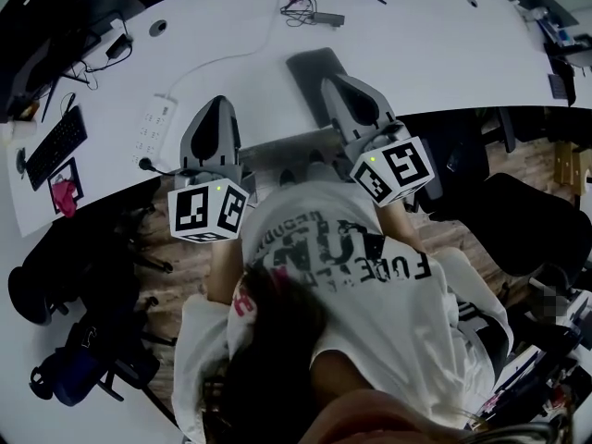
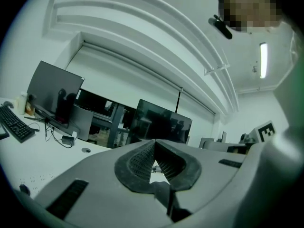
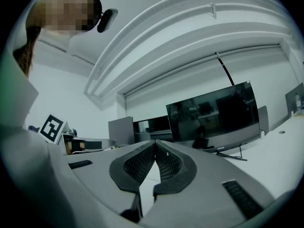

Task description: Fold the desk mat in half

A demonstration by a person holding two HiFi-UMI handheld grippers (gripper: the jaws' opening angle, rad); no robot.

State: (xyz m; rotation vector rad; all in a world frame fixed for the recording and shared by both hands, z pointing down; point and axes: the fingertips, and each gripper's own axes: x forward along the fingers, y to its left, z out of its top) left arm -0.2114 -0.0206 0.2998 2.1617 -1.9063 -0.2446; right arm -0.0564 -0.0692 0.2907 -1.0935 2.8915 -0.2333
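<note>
A grey desk mat lies on the white table, and its near part is hidden under my right gripper. A grey strip shows along the table's near edge between the grippers; I cannot tell whether it belongs to the mat. My left gripper hovers over the table edge, left of the mat. Both point up and away from the table, so their own views show only the room. The left gripper is shut with its pads meeting and nothing between them. The right gripper is shut and empty too.
A white power strip with a cable lies left of the left gripper. A black keyboard and a pink object sit at the far left. Cables lie at the back. Dark monitors stand on the desks. A black chair is at right.
</note>
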